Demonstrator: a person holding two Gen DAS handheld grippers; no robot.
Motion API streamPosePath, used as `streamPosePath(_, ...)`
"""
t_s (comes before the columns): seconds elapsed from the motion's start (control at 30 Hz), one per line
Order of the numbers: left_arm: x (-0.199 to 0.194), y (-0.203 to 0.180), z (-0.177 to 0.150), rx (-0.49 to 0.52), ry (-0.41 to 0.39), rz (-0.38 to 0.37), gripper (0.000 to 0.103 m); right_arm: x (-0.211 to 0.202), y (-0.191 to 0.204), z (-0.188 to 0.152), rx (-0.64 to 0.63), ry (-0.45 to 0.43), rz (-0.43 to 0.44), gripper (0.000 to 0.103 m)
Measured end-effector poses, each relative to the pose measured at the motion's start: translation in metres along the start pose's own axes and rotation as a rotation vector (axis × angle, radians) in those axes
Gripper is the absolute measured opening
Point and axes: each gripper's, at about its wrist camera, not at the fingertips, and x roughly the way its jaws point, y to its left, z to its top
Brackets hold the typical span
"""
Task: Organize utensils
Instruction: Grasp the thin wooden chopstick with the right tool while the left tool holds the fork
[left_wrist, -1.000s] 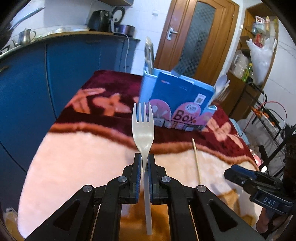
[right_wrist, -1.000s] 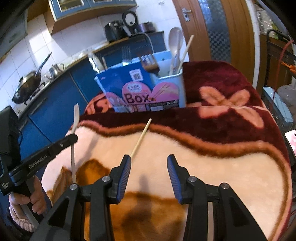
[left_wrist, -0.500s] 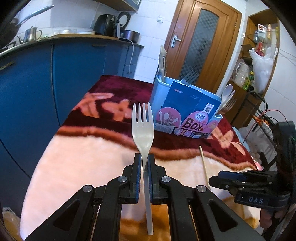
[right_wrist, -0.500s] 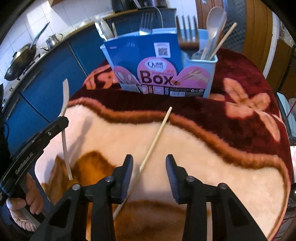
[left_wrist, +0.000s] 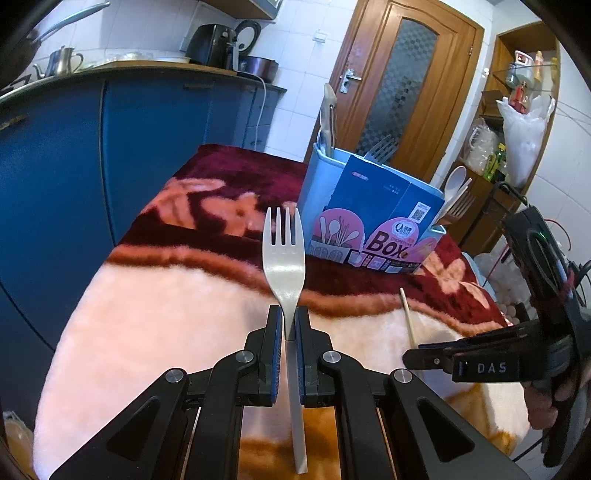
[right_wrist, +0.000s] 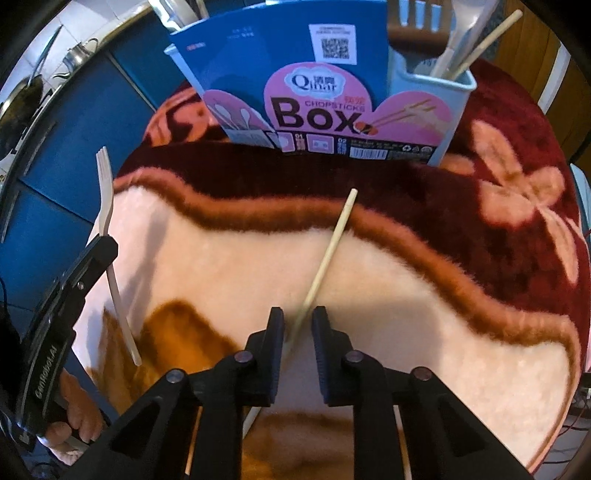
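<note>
My left gripper (left_wrist: 289, 321) is shut on a pale fork (left_wrist: 283, 258), tines up, held above the blanket. It also shows at the left of the right wrist view as the left gripper (right_wrist: 99, 251) with the fork (right_wrist: 105, 199). A wooden chopstick (right_wrist: 332, 247) lies on the blanket. My right gripper (right_wrist: 298, 325) points down over its near end, jaws closing, the stick between them with a small gap on each side. The blue utensil box (right_wrist: 314, 74) stands behind, holding forks, spoons and a chopstick. From the left wrist view I see the box (left_wrist: 373, 210), chopstick (left_wrist: 408, 314) and right gripper (left_wrist: 417, 356).
A fuzzy pink and maroon blanket (right_wrist: 461, 350) covers the table. Blue kitchen cabinets (left_wrist: 110, 147) stand to the left, with a kettle (left_wrist: 62, 62) on the counter. A wooden door (left_wrist: 399, 85) is behind the box, and shelves with a white bag (left_wrist: 524, 140) at the right.
The right gripper has moved forward and tipped down over the chopstick, and its jaws have narrowed around it. The left gripper has kept nearly still with the fork.
</note>
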Motion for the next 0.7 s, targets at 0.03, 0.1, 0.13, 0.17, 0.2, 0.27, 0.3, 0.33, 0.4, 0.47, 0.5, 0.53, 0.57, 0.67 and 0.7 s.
streamPosePath(0.03,0.001,0.000,0.000,0.000,0.001,0.000,0.007,0.000,-0.001,0.001,0.006,0.007,0.004,0.019)
streamPosePath(0.1,0.002,0.000,-0.001,-0.002,0.003,0.001,0.007,0.002,-0.003,0.004,0.016,0.021,0.015,0.019)
streamPosePath(0.13,0.002,0.000,-0.001,-0.003,0.005,0.002,0.007,0.002,-0.004,0.005,0.021,0.028,0.022,0.018)
streamPosePath(0.17,0.002,0.000,-0.001,-0.003,0.005,0.003,0.007,0.002,-0.005,0.005,0.023,0.031,0.025,0.018)
streamPosePath(0.2,0.002,0.000,-0.002,-0.003,0.005,0.003,0.007,0.002,-0.007,0.005,0.024,0.034,0.026,0.017)
streamPosePath(0.27,0.002,0.000,-0.002,0.000,0.004,0.005,0.007,0.002,-0.008,0.005,0.027,0.035,0.028,0.017)
streamPosePath(0.3,0.002,0.001,-0.002,0.000,0.005,0.004,0.007,0.002,-0.008,0.005,0.029,0.036,0.028,0.017)
streamPosePath(0.33,0.002,0.001,-0.002,0.002,0.004,0.006,0.007,0.002,-0.008,0.005,0.030,0.036,0.027,0.017)
streamPosePath(0.4,0.003,0.000,-0.002,0.002,0.004,0.008,0.007,0.002,-0.007,0.005,0.022,0.038,0.021,0.017)
streamPosePath(0.47,0.003,0.000,-0.002,0.001,0.003,0.009,0.007,0.004,-0.003,0.006,0.004,0.036,0.006,0.017)
streamPosePath(0.5,0.002,0.000,-0.002,0.001,0.002,0.011,0.007,0.006,0.000,0.007,-0.005,0.033,-0.005,0.017)
streamPosePath(0.53,0.002,0.000,-0.003,0.000,0.003,0.013,0.007,0.007,0.003,0.007,-0.013,0.030,-0.017,0.017)
streamPosePath(0.57,0.002,-0.001,-0.003,0.000,0.005,0.016,0.007,0.008,0.007,0.007,-0.021,0.025,-0.032,0.016)
streamPosePath(0.67,0.001,0.001,-0.004,-0.007,0.009,0.020,0.007,0.008,0.011,0.005,-0.045,0.009,-0.060,0.014)
streamPosePath(0.7,-0.001,0.001,-0.004,-0.008,0.008,0.021,0.007,0.007,0.012,0.005,-0.053,0.004,-0.064,0.013)
